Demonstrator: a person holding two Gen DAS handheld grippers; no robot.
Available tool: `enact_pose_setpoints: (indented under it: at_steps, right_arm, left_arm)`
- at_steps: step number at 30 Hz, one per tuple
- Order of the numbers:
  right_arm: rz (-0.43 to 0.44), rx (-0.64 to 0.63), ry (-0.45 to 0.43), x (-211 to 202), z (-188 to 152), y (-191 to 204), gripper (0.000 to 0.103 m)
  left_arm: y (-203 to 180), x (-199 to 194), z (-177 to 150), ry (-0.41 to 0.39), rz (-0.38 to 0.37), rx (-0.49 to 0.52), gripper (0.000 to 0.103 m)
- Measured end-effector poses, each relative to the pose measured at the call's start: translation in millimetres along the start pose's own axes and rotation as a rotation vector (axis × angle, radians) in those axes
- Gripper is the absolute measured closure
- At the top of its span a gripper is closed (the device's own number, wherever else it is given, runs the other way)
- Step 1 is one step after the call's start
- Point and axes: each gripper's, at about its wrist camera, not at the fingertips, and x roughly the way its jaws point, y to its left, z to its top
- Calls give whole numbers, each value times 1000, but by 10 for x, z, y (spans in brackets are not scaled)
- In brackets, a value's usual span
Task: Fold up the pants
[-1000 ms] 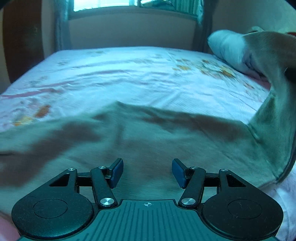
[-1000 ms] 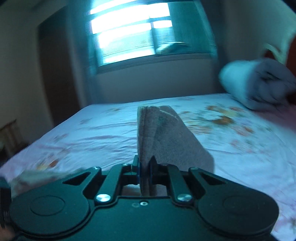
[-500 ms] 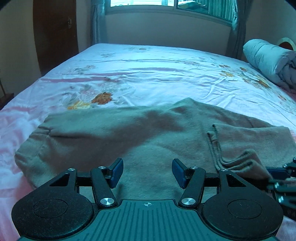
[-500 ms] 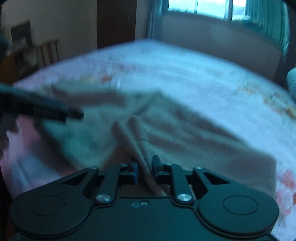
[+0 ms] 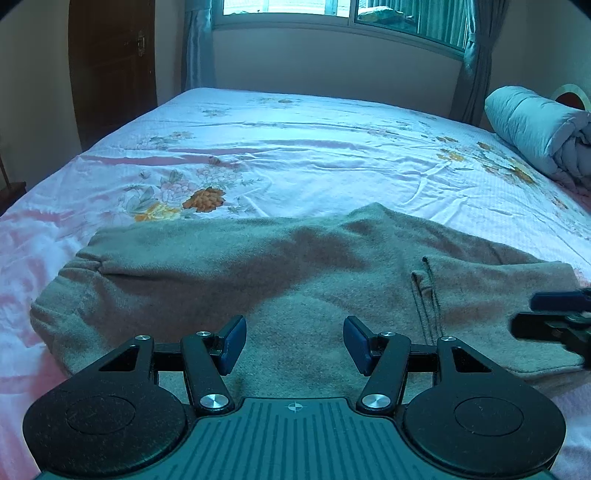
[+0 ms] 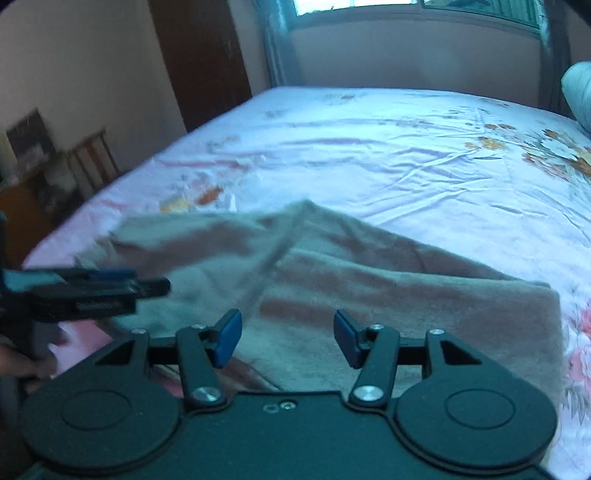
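Note:
Grey-brown fleece pants (image 5: 229,273) lie folded across the near part of the bed, one layer doubled over at the right end (image 5: 491,295). My left gripper (image 5: 293,341) hovers just above the cloth, open, nothing between its blue pads. In the right wrist view the same pants (image 6: 388,288) spread under my right gripper (image 6: 287,338), whose jaws are opening with no cloth between them. The right gripper's tip (image 5: 554,314) pokes in at the right edge of the left wrist view; the left gripper (image 6: 110,286) shows at the left of the right wrist view, held by a hand (image 6: 22,362).
The bed carries a pale floral sheet (image 5: 314,155). A rolled light-blue duvet (image 5: 535,129) lies at its far right. A dark wooden door (image 5: 110,66) and a window (image 5: 332,7) stand behind. A chair (image 6: 92,158) and clutter sit left of the bed.
The right gripper swung the lifted pants end down over the rest of the pants, then let it go and its jaws parted. The left gripper shifted sideways, then held still, open throughout.

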Motion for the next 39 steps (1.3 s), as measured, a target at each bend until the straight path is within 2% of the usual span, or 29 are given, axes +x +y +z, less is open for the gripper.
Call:
enact_pose_setpoints:
  at_steps: [4, 6, 10, 12, 14, 15, 18, 21, 24, 26, 31, 35, 39]
  right_arm:
    - [-67, 61, -24, 127, 153, -214, 57]
    - [-95, 83, 10, 227, 212, -360, 57]
    - [-75, 107, 28, 462, 244, -393, 56]
    - [-11, 110, 147, 727, 201, -334, 55]
    - [-17, 8, 141, 743, 167, -173, 54]
    - [12, -12, 139, 707, 183, -138, 56]
    - [73, 14, 97, 561, 273, -120, 56]
    - [134, 41, 101, 567, 267, -29, 56]
    - [96, 12, 173, 708, 121, 54, 56]
    - [82, 2, 145, 618, 84, 72, 56]
    - [33, 173, -62, 103, 163, -141, 55]
    - [-64, 192, -116, -94, 86, -272, 54]
    - [-149, 228, -134, -192, -55, -369, 54]
  left_arm:
    - [1, -29, -8, -1, -2, -1, 44]
    - [-21, -18, -12, -1, -3, 10, 44]
    - [-62, 15, -16, 14, -6, 3, 44]
    - [-84, 9, -18, 15, -8, 12, 44]
    - [-88, -7, -11, 10, -9, 18, 44]
    - [-85, -5, -5, 11, -11, 19, 44]
    - [-59, 20, 2, 19, -8, 9, 44]
    - [13, 40, 4, 33, -8, -30, 44]
    - [52, 63, -4, 56, -5, -40, 44]
    - [79, 28, 11, 48, -2, -39, 44]
    - [268, -72, 73, 43, 19, -104, 44]
    - [574, -180, 11, 47, 73, -233, 44]
    - [908, -249, -129, 57, 159, -331, 44]
